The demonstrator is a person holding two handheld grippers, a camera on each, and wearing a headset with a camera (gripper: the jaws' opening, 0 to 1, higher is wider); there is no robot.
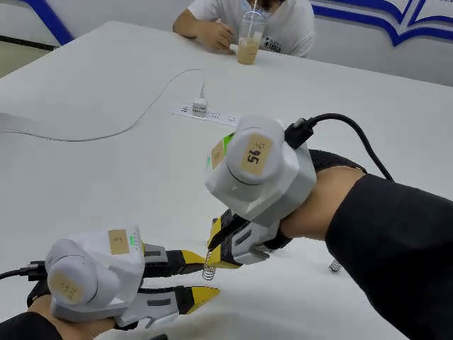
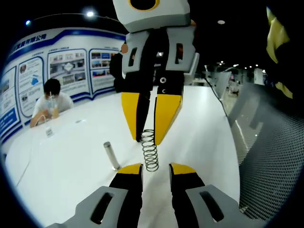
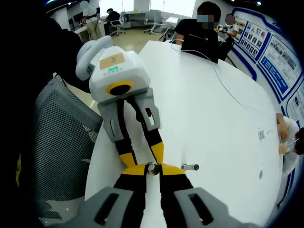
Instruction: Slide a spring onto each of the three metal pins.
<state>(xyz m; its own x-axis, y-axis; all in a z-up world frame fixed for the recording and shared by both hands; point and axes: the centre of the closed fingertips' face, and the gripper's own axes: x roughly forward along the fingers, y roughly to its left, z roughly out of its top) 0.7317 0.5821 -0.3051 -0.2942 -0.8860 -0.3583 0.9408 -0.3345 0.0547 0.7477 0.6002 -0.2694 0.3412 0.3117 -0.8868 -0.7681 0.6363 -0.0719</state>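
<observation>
Grippers, two. We log the right gripper point(image 1: 216, 248) reaching down from the right, its jaws pressed onto the upper end of a spring point(image 1: 209, 270). The left gripper point(image 1: 198, 278) lies low at the near edge, jaws spread and holding nothing, with one tip on either side of the spring's lower coils in the left gripper view.

Surroundings, as we count them:
- a white table point(image 1: 106, 163);
- a power strip point(image 1: 205, 113) with a plug in it, and a thin white cable point(image 1: 141, 113) trailing left;
- a seated person point(image 1: 283, 21) at the far edge with a plastic cup point(image 1: 249, 39) of pale brown drink;
- a mesh chair back point(image 3: 61, 142) beside the table;
- a dark sleeve point(image 1: 396, 248) covering the table's right part, with a second spring point(image 1: 335, 265) just under it.

Spring: steel wire, open coils, hanging roughly upright. We cannot tell whether its foot touches the table.

Metal pin point(image 2: 111, 156): short, silver, standing on the table near the spring and apart from it.
</observation>
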